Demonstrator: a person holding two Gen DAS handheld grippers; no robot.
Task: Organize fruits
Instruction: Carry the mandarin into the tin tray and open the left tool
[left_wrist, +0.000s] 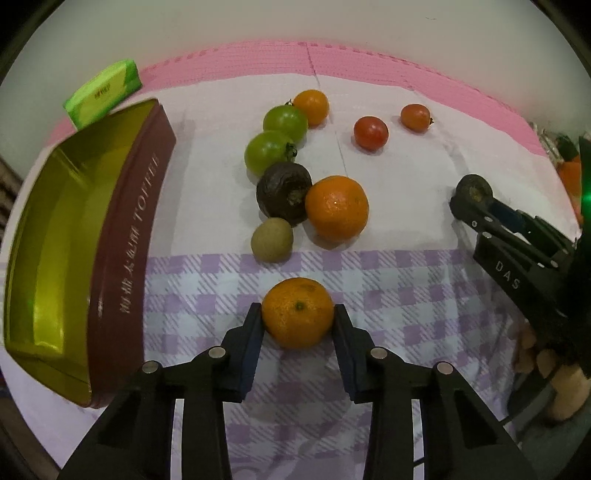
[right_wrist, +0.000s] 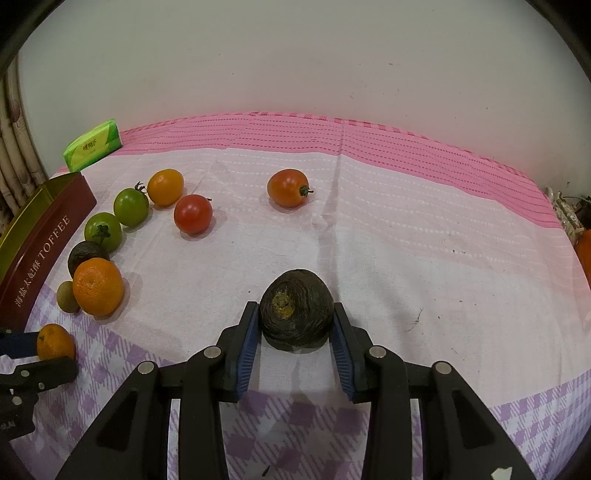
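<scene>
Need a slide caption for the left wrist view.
Left gripper closed on a small orange on the checked cloth, toffee tin open alongside.

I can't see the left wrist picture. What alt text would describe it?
The left hand-held gripper clamps a small orange on a purple checked cloth. Beyond lie more oranges, green and red tomatoes, a dark wrinkled fruit and a small brown fruit; an open toffee tin stands left.

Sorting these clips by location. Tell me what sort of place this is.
Probably a home, at a cloth-covered table against a plain wall. The checked tablecloth, a toffee tin and a green tissue pack point to a household setting, not a lab.
</scene>
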